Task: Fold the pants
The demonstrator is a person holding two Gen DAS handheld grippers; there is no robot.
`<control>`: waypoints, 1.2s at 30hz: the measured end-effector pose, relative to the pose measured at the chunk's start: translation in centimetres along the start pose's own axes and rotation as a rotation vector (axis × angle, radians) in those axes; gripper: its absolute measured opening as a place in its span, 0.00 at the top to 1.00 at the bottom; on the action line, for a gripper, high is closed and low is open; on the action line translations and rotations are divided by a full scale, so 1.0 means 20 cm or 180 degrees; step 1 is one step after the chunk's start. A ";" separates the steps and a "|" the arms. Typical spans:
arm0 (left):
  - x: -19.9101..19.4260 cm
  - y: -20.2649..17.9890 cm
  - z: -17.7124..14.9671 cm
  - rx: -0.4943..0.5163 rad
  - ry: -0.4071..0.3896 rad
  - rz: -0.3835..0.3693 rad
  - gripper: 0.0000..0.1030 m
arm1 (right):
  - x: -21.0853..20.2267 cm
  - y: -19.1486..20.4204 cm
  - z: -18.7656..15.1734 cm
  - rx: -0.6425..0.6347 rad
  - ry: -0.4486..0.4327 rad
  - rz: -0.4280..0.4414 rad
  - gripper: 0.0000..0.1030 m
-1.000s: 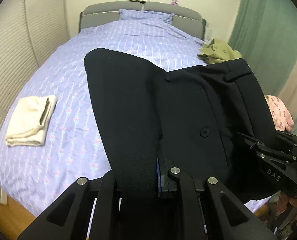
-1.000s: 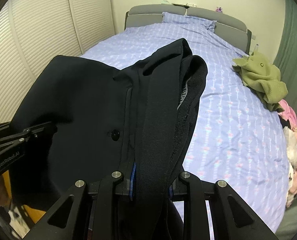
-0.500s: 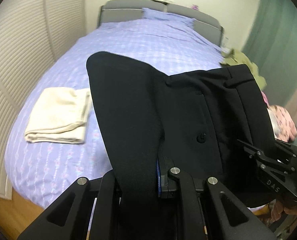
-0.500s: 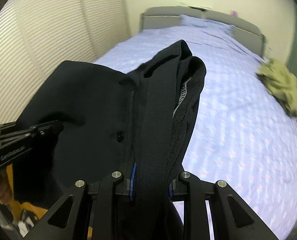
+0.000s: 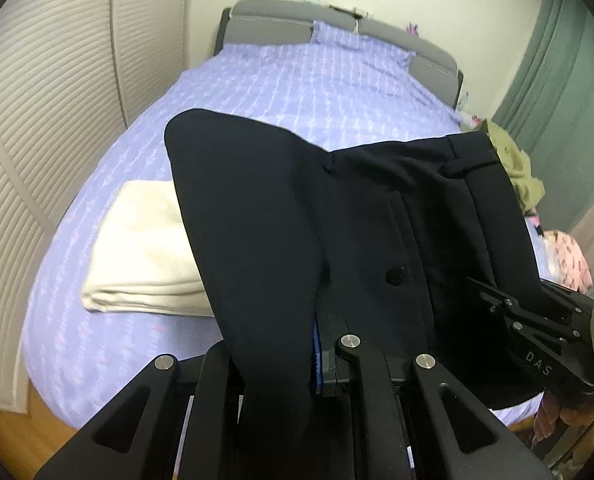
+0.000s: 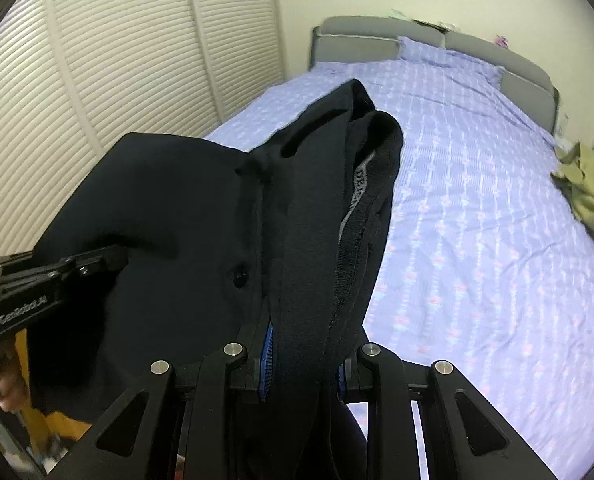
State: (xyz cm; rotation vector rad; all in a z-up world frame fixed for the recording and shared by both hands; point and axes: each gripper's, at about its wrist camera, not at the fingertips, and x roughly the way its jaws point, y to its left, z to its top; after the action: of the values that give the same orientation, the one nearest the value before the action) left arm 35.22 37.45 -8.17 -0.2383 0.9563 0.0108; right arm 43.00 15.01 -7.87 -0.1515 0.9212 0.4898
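Observation:
Black pants [image 5: 377, 216] hang in the air above the near end of the bed, held by the waistband. My left gripper [image 5: 281, 360] is shut on one end of the waistband, the cloth draping over its fingers. My right gripper [image 6: 301, 356] is shut on the other end; the pants [image 6: 185, 208] and their back-pocket button [image 6: 239, 274] fill its view. The right gripper also shows at the right of the left wrist view [image 5: 537, 328], and the left gripper shows at the left of the right wrist view [image 6: 49, 280].
The bed [image 6: 477, 184] has a lilac patterned cover. A folded cream garment [image 5: 145, 248] lies on its left side. An olive green garment [image 6: 589, 196] lies at the right edge. Pink clothes [image 5: 565, 256] sit beside the bed. Louvred closet doors [image 6: 137, 60] stand to the left.
Both grippers have moved leftward along the foot of the bed with the pants. The cream garment now sits closer and partly behind the pants.

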 end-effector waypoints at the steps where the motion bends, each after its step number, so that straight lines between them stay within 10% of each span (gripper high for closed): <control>1: -0.01 0.10 0.04 0.0037 0.0009 -0.0017 0.86 | 0.05 0.07 0.03 0.0111 0.0033 0.0044 0.77; 19: 0.58 1.21 0.53 0.0340 0.0274 -0.0349 0.86 | 0.87 0.61 0.40 0.0642 0.0310 0.0161 0.77; 36: 1.19 1.47 0.52 0.0416 0.0836 -0.0297 0.81 | 1.52 0.67 0.46 0.0743 0.0913 -0.0037 0.75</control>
State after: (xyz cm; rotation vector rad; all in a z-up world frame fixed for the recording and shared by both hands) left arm 53.99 65.88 -27.43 -0.1655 1.2014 -0.1717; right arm 58.63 40.20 -25.32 -0.0142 1.2500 0.3510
